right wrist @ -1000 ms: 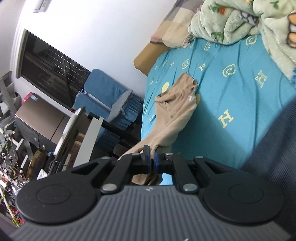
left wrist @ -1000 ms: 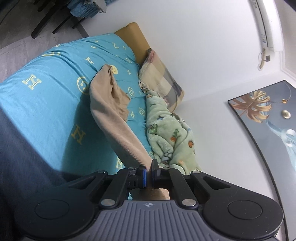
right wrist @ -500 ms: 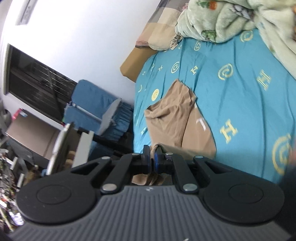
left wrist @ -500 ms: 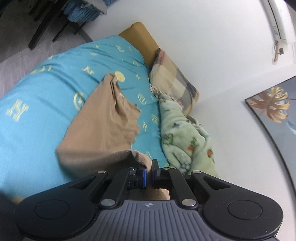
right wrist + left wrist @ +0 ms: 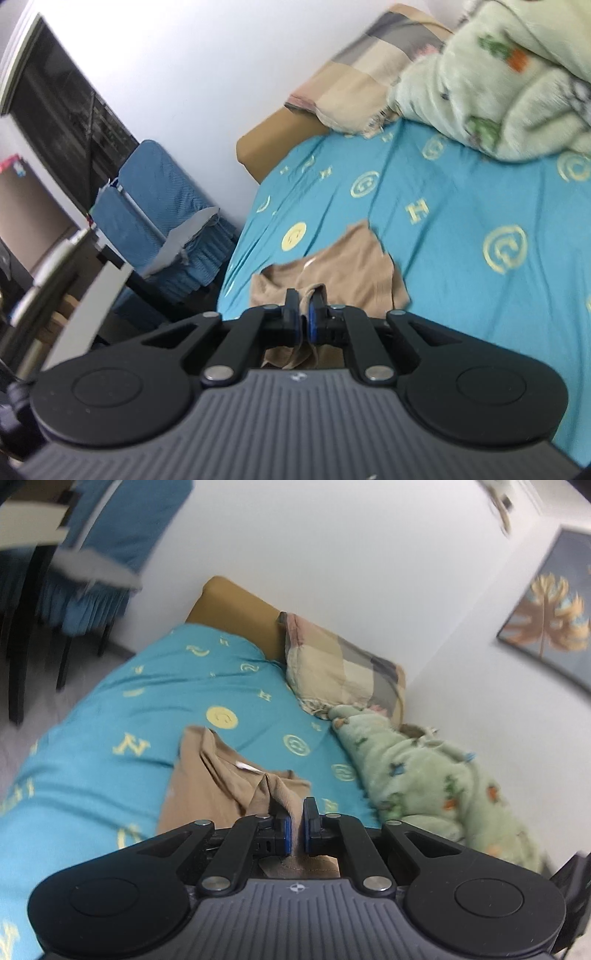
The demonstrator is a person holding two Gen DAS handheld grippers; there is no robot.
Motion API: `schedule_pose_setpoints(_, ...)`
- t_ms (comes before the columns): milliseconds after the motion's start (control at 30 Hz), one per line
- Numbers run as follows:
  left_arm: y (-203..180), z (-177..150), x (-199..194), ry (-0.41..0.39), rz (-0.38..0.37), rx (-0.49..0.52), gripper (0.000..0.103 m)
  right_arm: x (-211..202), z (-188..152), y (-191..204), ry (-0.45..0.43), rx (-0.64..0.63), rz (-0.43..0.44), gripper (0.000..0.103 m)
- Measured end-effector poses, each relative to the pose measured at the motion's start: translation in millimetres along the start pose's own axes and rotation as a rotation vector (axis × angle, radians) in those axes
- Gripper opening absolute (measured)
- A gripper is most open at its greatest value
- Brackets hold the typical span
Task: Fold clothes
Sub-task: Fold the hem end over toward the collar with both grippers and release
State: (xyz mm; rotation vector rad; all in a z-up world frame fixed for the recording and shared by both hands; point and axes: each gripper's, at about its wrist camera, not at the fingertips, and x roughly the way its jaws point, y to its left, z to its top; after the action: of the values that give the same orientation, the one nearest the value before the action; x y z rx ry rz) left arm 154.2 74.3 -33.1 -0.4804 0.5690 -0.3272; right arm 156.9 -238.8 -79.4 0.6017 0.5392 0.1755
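A tan garment (image 5: 207, 782) lies on the turquoise patterned bed cover (image 5: 110, 716), folded over on itself. My left gripper (image 5: 295, 825) is shut on a fold of its cloth, low over the bed. In the right wrist view the same tan garment (image 5: 354, 269) lies on the bed cover (image 5: 461, 221). My right gripper (image 5: 303, 317) is shut on another bunched edge of it, close to the bed's side edge.
A plaid pillow (image 5: 343, 668) and a pale green fleece blanket (image 5: 436, 775) lie at the head and wall side of the bed. Blue-covered chairs (image 5: 155, 210) and a dark table stand beside the bed. A framed picture (image 5: 546, 613) hangs on the wall.
Both grippers have carried the held edges forward over the garment toward its far end. The cloth that stretched long now lies doubled and short on the bed.
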Motion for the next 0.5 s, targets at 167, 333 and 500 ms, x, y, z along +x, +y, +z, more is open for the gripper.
schedule_pose_setpoints(167,27,-12,49,0.047,0.041,0.034,0.007,44,-7,-3,0.017,-0.116,-0.046,0.009)
schedule_pose_setpoints(333,51,-25,82,0.108,0.088,0.058,0.008,80,-20,-3,0.078,-0.226,-0.119,0.01)
schedule_pose_setpoints(500,55,-29,86,0.138,0.114,0.083,0.029,88,-25,2,0.111,-0.269,-0.16,0.018)
